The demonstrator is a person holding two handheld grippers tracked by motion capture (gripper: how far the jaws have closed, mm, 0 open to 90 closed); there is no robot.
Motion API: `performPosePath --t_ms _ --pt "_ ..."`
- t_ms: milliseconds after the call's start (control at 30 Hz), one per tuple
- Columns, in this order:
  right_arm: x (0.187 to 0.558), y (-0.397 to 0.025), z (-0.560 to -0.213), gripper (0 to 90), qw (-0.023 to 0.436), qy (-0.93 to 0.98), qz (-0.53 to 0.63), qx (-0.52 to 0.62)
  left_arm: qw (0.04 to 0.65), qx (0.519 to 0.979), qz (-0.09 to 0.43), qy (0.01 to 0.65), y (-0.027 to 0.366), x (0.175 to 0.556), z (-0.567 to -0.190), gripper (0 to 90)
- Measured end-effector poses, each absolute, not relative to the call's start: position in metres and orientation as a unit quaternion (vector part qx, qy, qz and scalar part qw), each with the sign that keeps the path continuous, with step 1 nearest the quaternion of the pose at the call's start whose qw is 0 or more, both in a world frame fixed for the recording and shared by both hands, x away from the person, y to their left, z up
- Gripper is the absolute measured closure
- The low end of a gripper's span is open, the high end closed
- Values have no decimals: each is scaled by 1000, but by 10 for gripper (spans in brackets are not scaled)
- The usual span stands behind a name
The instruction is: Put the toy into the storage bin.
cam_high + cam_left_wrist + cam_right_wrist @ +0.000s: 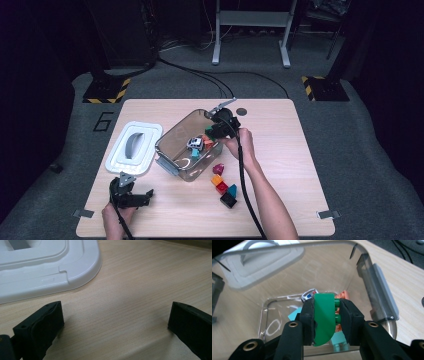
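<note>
A green brick (324, 318) sits clamped between the closed jaws of the right gripper (325, 320), held over the open mouth of the clear plastic box (170, 145), above the small toy car (195, 143) and the teal and orange pieces on the box floor. Just outside the box, on its near side, lie a few loose coloured blocks (223, 186). Beyond its other side the white lid (133, 147) lies flat, and nearer the person than the lid the left gripper (115, 322) rests low over bare table (140, 285), jaws spread wide and holding nothing.

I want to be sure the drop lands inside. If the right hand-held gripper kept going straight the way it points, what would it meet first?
Probably the toys on the clear box's floor: the teal block and small toy car lie ahead of the green brick it clamps. Depth is uncertain.
</note>
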State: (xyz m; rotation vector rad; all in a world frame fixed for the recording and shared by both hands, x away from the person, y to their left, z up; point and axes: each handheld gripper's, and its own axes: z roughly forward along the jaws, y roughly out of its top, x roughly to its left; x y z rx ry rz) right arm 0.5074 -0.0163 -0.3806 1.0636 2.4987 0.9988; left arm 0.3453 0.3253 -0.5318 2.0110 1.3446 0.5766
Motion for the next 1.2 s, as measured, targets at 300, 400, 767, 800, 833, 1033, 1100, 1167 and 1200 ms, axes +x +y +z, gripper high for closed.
performPosePath --t_ms 300,400,767,800,833,1033,1100,1167,1200 --pt "505 -18 -389 611 118 864 322 369 322 766 220 512 325 345 -532 0" --pt "502 -19 -387 547 128 860 326 372 322 766 220 512 325 345 -532 0" --pt "470 -43 -373 277 154 833 374 378 320 767 219 512 325 345 -532 0" --pt "467 -46 -373 271 156 831 378 377 319 768 216 511 326 345 -531 0" --pt "464 -50 -374 255 158 830 381 376 319 768 216 511 326 345 -531 0" --pt "442 -75 -392 197 155 823 388 386 322 765 219 512 325 345 -532 0" --pt "436 -82 -400 179 148 819 389 394 321 766 217 512 325 345 -531 0" --pt "431 -87 -409 163 144 820 385 398 324 763 218 515 325 345 -532 0" --pt "429 -89 -414 159 144 821 384 398 323 764 217 515 325 345 -532 0"
